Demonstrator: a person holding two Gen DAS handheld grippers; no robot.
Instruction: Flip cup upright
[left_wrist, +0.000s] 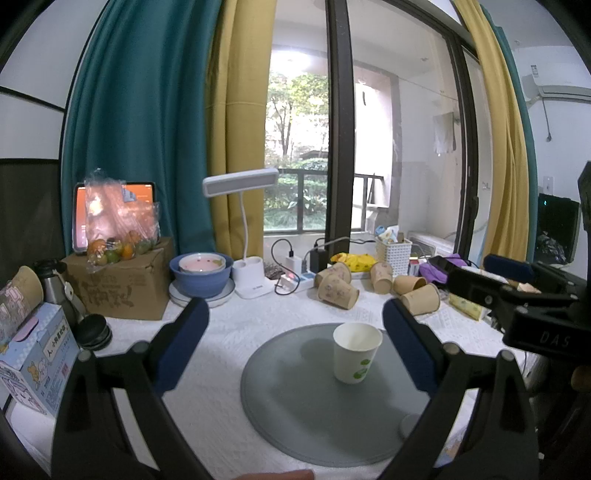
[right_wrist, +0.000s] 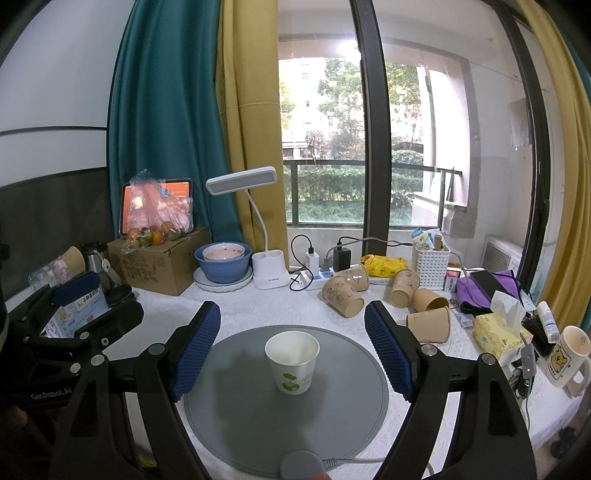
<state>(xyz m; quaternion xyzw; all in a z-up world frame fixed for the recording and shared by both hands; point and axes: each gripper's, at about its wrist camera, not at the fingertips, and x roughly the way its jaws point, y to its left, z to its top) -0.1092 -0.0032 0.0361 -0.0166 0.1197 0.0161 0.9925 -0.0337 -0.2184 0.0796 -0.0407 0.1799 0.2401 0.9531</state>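
1. The surface (right_wrist: 258, 314) is covered with a white textured cloth and runs back to a window hung with teal and yellow curtains.
2. A round grey mat (right_wrist: 240, 406) lies on the near part of the surface, with a bare margin of cloth around it.
3. A cardboard box (right_wrist: 162, 266) stands at the back left with a bag of fruit on top; beside it a blue bowl (right_wrist: 221, 269) sits on a plate.
4. A white desk lamp (right_wrist: 269, 273) stands to the right of the bowl, its head tilted over it.
5. The left gripper (left_wrist: 295, 332) is spread wide, its blue-padded fingers either side of the mat and touching nothing.
6. The right gripper (right_wrist: 291, 332) is also spread wide and holds nothing; the cup shows between its fingers, apart from both.
7. Several brown paper cups (right_wrist: 369, 291) lie tipped over at the back right, clustered near a white basket.
8. A yellow tissue pack (right_wrist: 498, 332) and a bear mug (right_wrist: 569, 354) sit at the right edge.
9. The white paper cup (right_wrist: 291, 363) stands upright near the middle of the mat, mouth up, a green leaf print on its side.
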